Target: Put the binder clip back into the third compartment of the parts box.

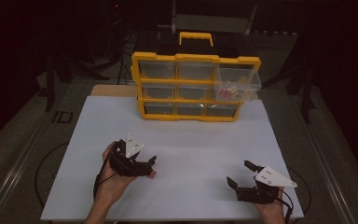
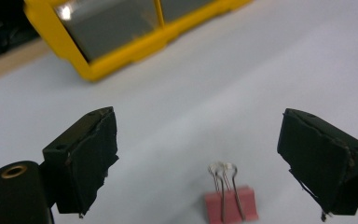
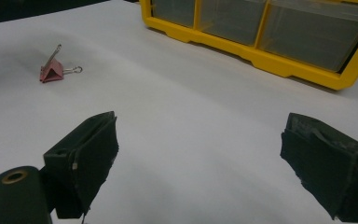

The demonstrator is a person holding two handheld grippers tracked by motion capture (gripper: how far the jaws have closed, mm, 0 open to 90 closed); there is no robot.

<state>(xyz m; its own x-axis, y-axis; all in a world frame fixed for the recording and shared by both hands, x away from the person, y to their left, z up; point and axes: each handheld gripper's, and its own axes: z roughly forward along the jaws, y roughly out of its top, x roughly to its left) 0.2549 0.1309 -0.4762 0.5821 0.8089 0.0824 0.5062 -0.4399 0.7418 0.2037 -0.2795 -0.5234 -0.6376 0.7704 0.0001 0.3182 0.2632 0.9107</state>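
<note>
A small pink binder clip [image 2: 228,204] with wire handles lies on the white table, low between the wide-apart jaws of my left gripper [image 2: 209,163], touching neither. In the high view the clip [image 1: 153,175] sits at the tip of the left gripper [image 1: 152,167], left of the table's middle. My right gripper [image 1: 237,171] stands open near the front right with nothing between its fingers. In the right gripper view [image 3: 205,163] the clip [image 3: 53,70] lies far off at the upper left.
A yellow drawer organizer [image 1: 196,86] with clear drawers and a handle stands at the back of the white table [image 1: 191,140]. Its upper right drawer [image 1: 237,84] is pulled out and holds several small items. The organizer's lower corner [image 2: 93,70] lies ahead of the left gripper.
</note>
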